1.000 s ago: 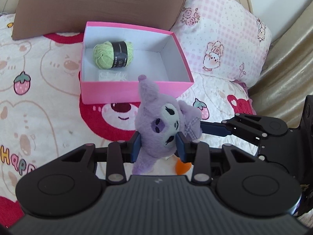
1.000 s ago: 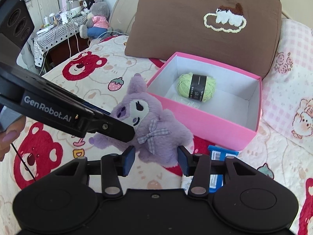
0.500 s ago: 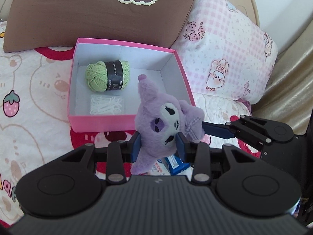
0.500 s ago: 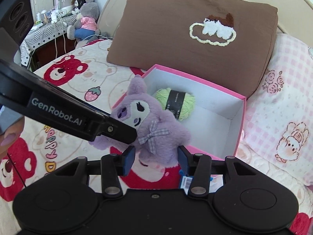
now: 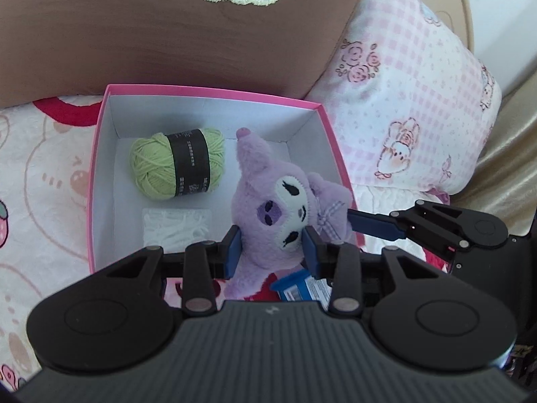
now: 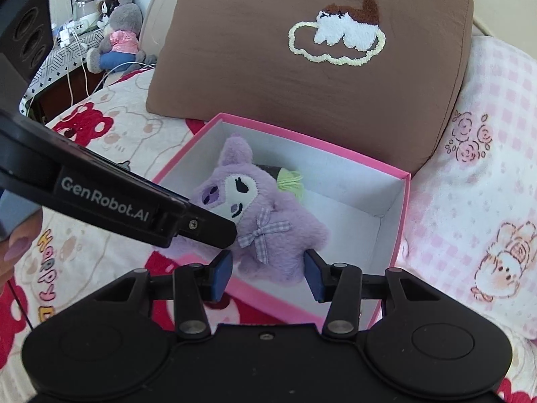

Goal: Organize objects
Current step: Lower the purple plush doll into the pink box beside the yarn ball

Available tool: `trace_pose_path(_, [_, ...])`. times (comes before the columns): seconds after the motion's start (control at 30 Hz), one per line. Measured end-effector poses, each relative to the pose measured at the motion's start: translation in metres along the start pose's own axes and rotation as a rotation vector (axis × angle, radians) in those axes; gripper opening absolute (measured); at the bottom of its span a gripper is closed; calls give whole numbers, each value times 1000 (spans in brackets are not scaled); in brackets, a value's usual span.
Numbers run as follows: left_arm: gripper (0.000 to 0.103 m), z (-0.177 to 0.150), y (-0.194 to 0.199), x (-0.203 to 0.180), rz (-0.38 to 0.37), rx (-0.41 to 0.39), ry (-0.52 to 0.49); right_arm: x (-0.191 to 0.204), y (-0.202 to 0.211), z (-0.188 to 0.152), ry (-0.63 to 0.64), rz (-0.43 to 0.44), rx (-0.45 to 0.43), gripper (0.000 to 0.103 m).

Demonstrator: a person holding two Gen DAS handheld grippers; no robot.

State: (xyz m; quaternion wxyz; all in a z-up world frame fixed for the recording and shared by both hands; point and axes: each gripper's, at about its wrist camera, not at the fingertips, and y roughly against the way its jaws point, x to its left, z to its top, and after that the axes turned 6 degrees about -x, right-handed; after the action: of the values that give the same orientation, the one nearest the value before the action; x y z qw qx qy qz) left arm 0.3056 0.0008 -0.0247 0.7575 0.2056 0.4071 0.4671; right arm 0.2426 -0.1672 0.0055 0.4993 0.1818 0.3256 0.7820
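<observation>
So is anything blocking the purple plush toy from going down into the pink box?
Nothing visible does. The purple plush toy, held by both grippers, hangs over the pink box. The floor beneath it is bare; the green yarn ball and white string bundle lie to its left.

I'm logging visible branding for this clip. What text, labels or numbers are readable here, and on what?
"GenRobot.AI": white lettering on the left gripper's black finger, seen from the right wrist.
"Happy": coloured letters printed on the bedsheet, partly hidden.
Black band on the green yarn ball: print too small to read.
Blue packet under the purple plush toy: label blurred, unreadable.
</observation>
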Motion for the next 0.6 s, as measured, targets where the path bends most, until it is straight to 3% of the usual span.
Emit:
trace_pose_path(0.3, [37,29,-61,22,-2,17,30,-30,-57,13,-13,-26,15,45])
trace_pose_path(0.6, [37,32,-105,30,-8,45,54,-40,-94,12,26,-85,74,41])
